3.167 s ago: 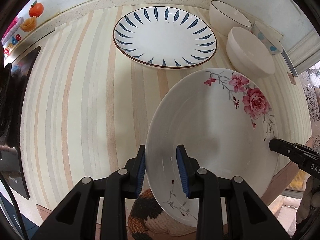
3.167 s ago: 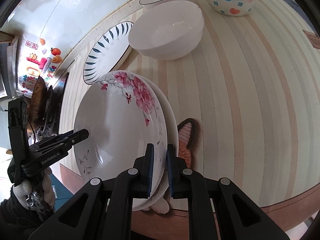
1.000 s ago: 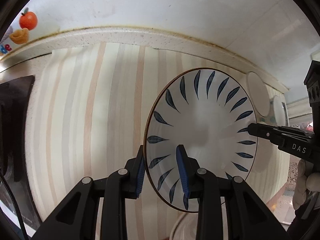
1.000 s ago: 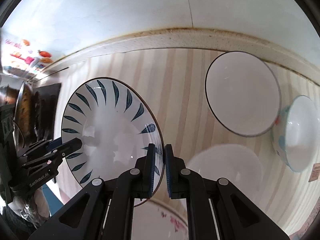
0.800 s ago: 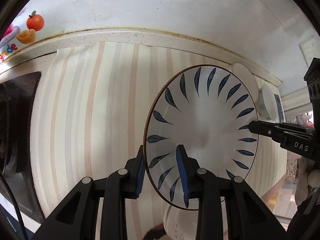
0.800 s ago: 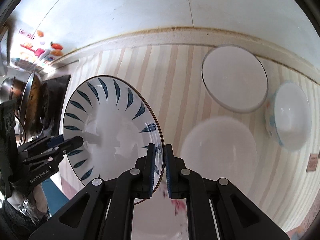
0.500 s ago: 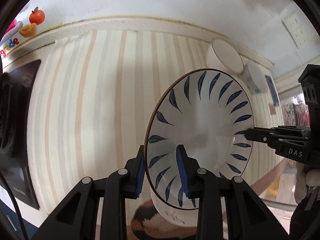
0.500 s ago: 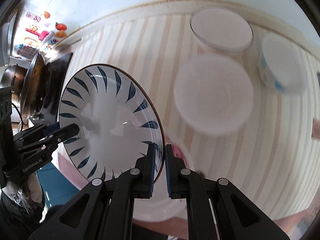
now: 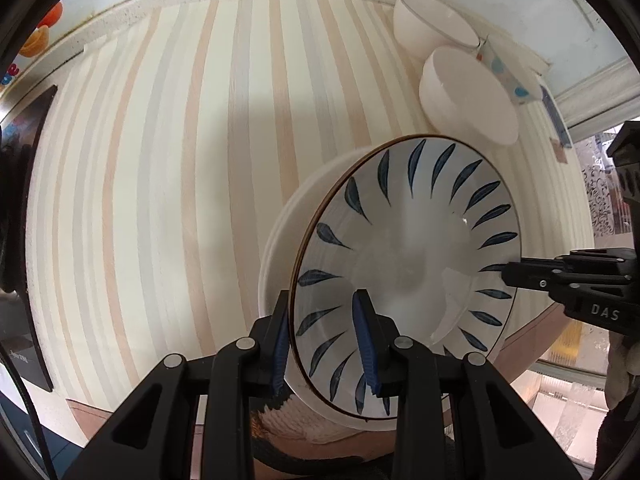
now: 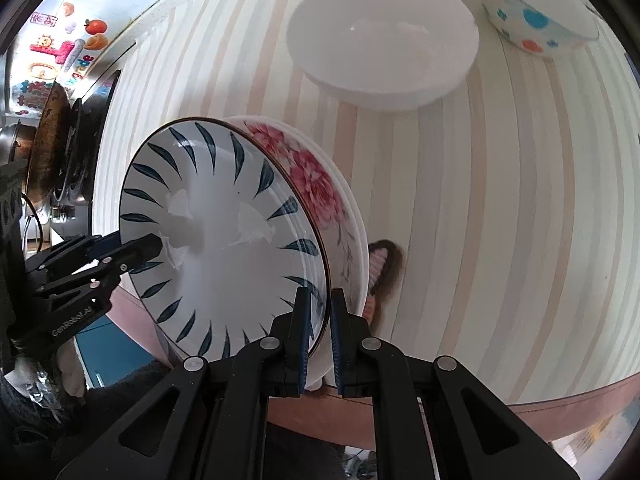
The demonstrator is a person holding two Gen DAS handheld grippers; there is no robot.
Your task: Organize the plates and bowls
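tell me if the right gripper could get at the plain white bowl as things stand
Probably not yet. The right gripper is shut on the blue leaf plate, shared with the left gripper. The white bowl sits uncovered beyond the stack, so the path looks free once the plate is released.

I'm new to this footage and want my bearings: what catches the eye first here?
The blue-leaf plate, pinched at opposite rims by the left tongs and right tongs, sits over the rose plate near the counter's front edge. Beyond it, a plain white bowl and a dotted bowl stand toward the wall.
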